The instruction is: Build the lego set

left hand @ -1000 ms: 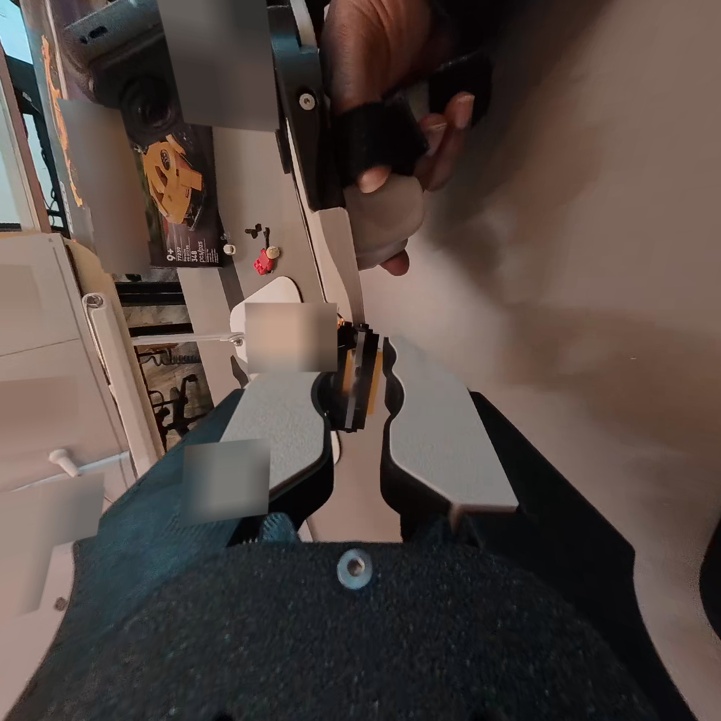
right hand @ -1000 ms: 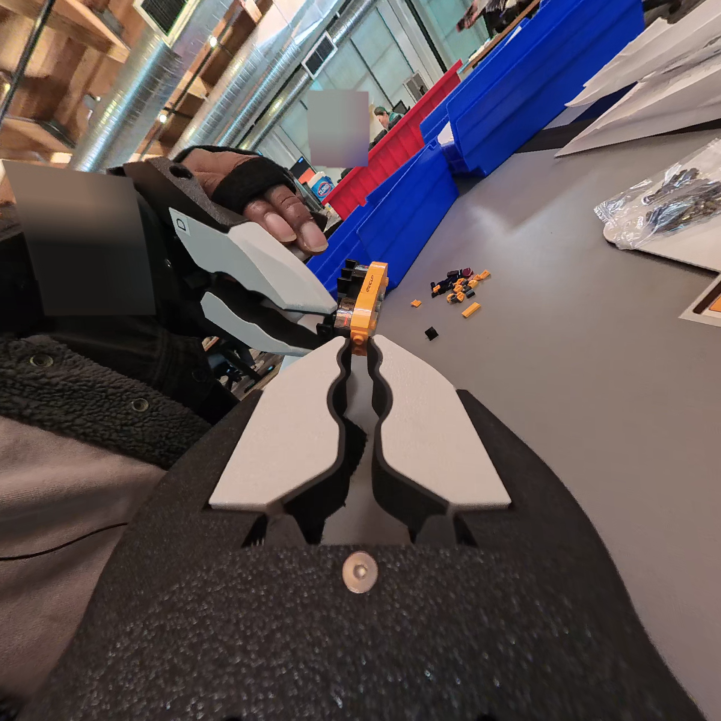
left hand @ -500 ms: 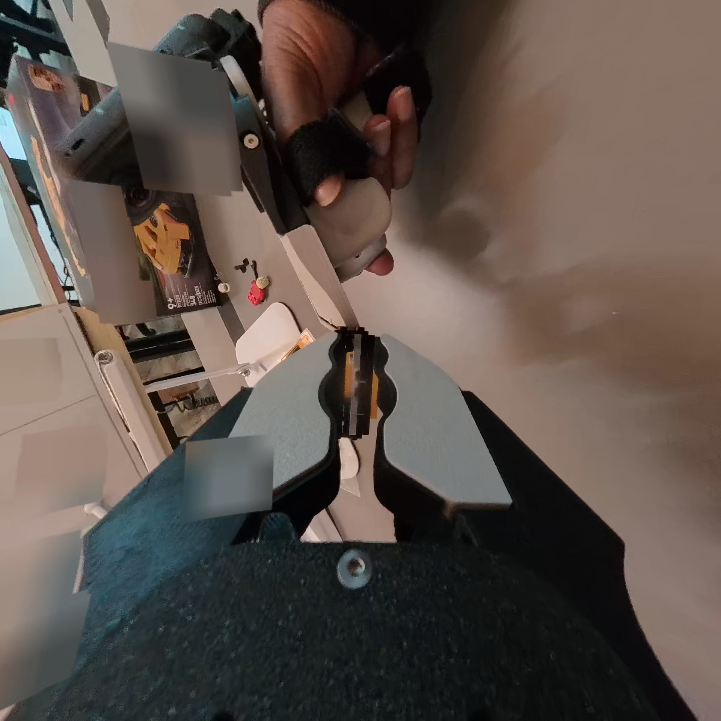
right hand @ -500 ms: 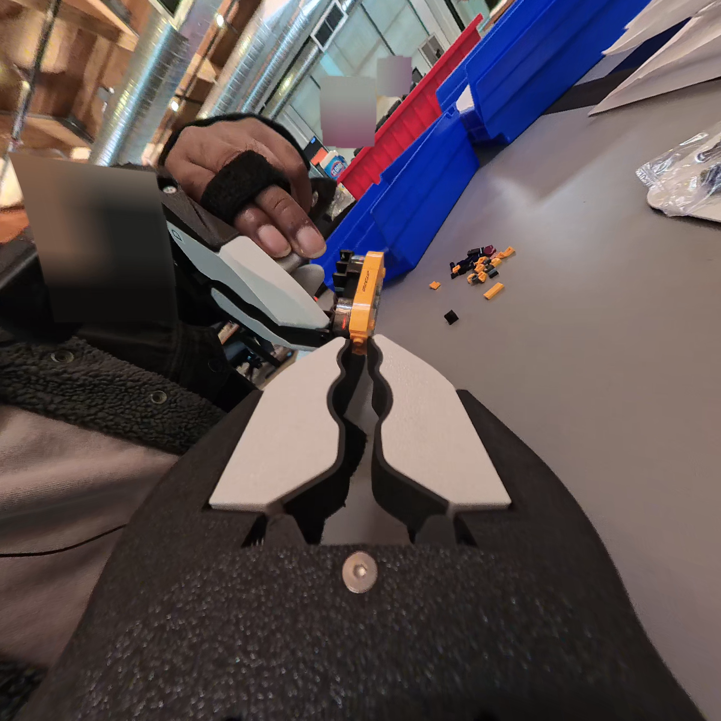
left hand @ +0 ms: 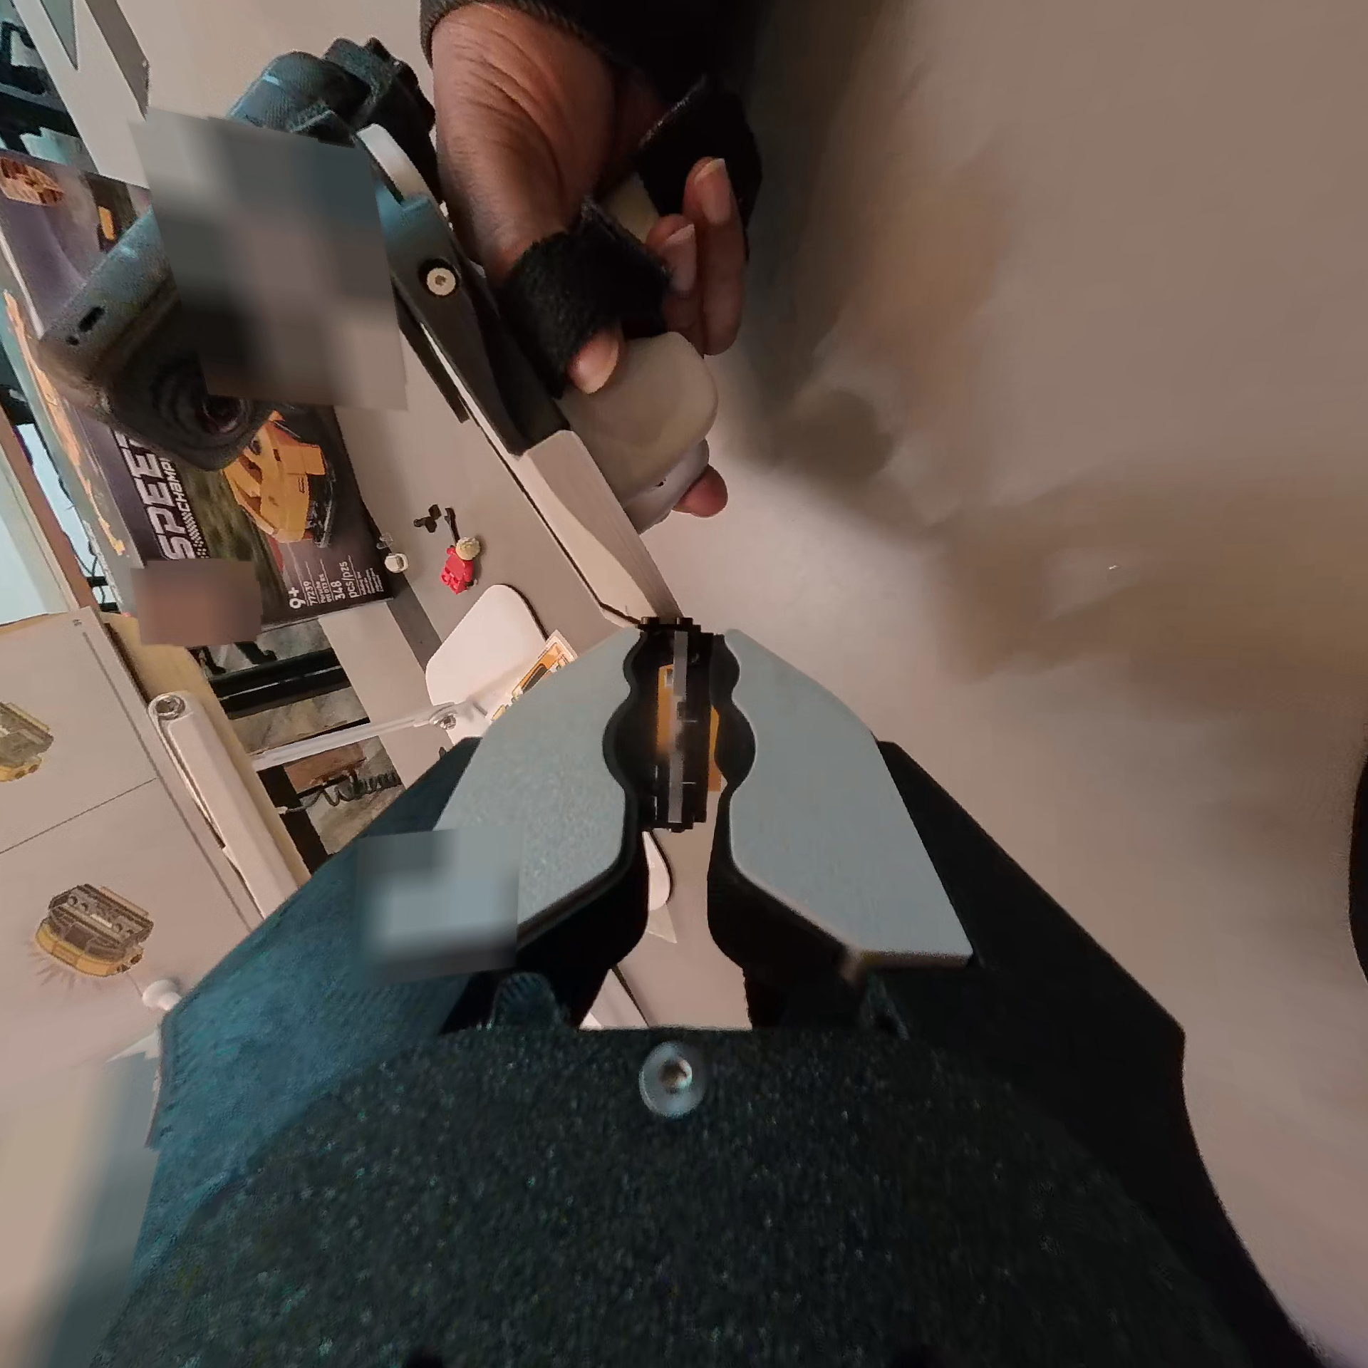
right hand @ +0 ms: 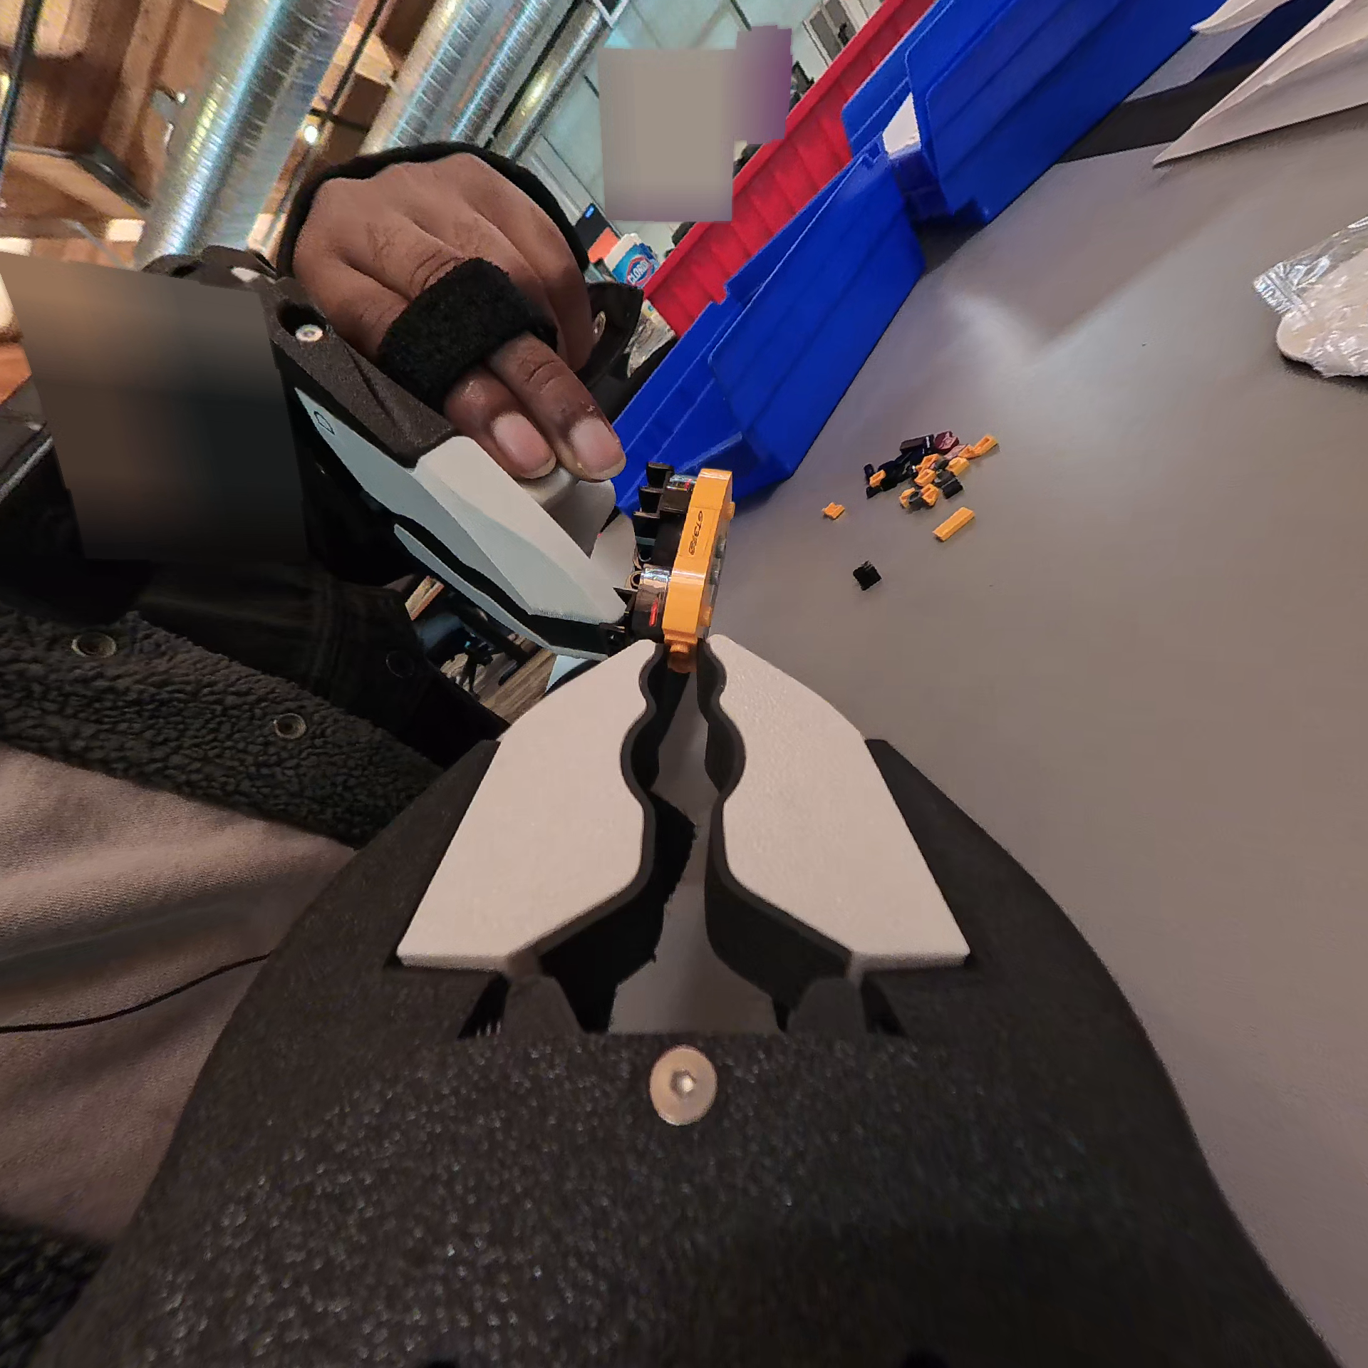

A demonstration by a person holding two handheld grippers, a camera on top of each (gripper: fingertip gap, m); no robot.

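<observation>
Above the desk (right hand: 1110, 666), left gripper (left hand: 677, 729) clamps the lego subassembly (right hand: 692, 562) while right gripper (right hand: 682, 655), nearly closed, pinches its orange edge; next, probably press home squarely.

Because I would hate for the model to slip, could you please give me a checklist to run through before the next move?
1. Left claw clamps the lego model across its sides: ok.
2. Right claw pinches the model's orange edge: ok, but only at the very tips.
3. Model held clear of the table: ok.
4. Loose pieces in sight on the table, apart from both claws: ok.
5. Parts of the model fully pressed together: cannot tell.
</observation>
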